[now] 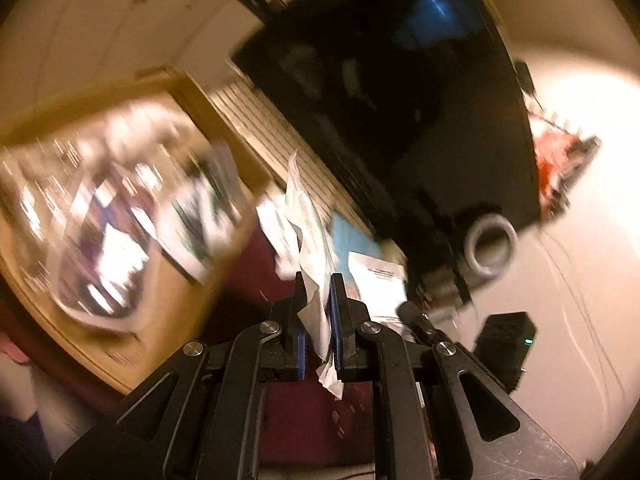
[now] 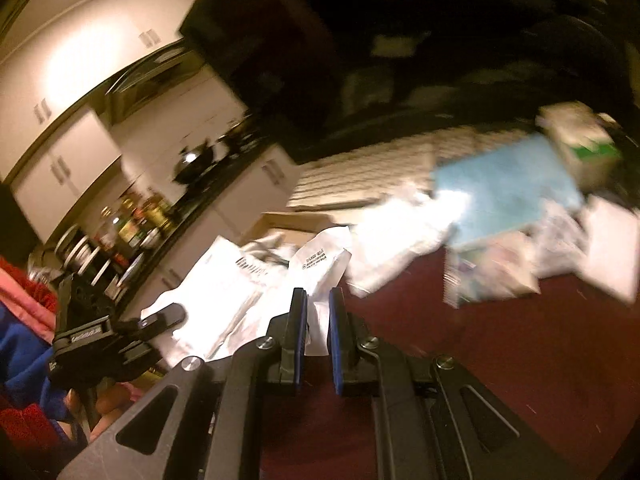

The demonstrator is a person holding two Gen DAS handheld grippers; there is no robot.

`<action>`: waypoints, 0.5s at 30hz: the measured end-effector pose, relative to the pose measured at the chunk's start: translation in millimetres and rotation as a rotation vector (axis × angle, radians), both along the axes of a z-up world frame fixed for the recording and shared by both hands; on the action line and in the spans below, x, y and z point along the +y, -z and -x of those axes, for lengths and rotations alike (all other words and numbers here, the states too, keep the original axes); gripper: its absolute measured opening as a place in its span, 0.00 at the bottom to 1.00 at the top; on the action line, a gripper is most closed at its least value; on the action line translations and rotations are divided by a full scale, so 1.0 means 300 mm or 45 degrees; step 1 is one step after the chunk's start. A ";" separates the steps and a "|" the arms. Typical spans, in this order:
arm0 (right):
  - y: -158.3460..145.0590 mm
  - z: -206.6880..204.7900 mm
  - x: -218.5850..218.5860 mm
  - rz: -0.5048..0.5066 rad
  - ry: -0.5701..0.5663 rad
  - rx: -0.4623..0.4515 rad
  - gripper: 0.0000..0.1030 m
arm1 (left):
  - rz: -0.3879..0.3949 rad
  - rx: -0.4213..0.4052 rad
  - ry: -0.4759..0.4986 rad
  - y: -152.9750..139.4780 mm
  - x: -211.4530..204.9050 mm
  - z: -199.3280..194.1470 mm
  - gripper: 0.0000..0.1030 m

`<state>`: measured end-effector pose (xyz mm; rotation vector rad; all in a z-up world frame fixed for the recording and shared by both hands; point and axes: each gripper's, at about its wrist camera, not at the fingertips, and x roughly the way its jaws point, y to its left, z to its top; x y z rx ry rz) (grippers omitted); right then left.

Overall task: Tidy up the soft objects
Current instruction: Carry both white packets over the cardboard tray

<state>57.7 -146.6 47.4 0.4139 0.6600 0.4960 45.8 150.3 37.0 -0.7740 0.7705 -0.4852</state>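
My left gripper (image 1: 318, 280) is shut on a thin white plastic packet (image 1: 312, 240), held up above the dark red table (image 1: 248, 292). The packet sticks out past the fingertips and trails below the pads. In the right wrist view my right gripper (image 2: 318, 294) has its jaws a little apart, with white printed packets (image 2: 316, 264) just beyond the tips; nothing shows gripped between the pads. More white packets (image 2: 224, 292) lie to its left. The other gripper (image 2: 104, 340) shows at the left edge. Both views are blurred by motion.
A cardboard box (image 1: 120, 208) full of wrapped packets is at left. A keyboard (image 2: 360, 176), a dark monitor (image 1: 380, 100), a blue sheet (image 2: 508, 196), a tape roll (image 1: 490, 246) and a black adapter (image 1: 506, 340) crowd the table. Kitchen cabinets (image 2: 68, 160) lie beyond.
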 end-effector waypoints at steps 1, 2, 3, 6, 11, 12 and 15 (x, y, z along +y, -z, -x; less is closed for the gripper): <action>-0.009 -0.025 0.026 0.007 -0.014 -0.004 0.08 | -0.033 0.003 -0.042 -0.013 0.021 -0.015 0.08; -0.021 -0.060 0.055 0.012 -0.026 -0.007 0.08 | -0.075 0.003 -0.092 -0.027 0.041 -0.035 0.08; -0.030 -0.100 0.084 0.019 -0.035 -0.005 0.08 | -0.104 -0.007 -0.127 -0.041 0.071 -0.061 0.08; -0.038 -0.226 0.185 0.056 -0.049 0.015 0.09 | -0.117 0.008 -0.153 -0.038 0.110 -0.148 0.08; 0.031 -0.393 0.322 0.136 -0.027 0.074 0.09 | -0.215 0.132 -0.206 0.034 0.118 -0.278 0.08; 0.049 -0.418 0.344 0.150 -0.011 0.087 0.09 | -0.243 0.138 -0.221 0.045 0.128 -0.290 0.08; 0.112 -0.468 0.376 0.203 0.029 0.114 0.09 | -0.302 0.174 -0.290 0.072 0.159 -0.305 0.08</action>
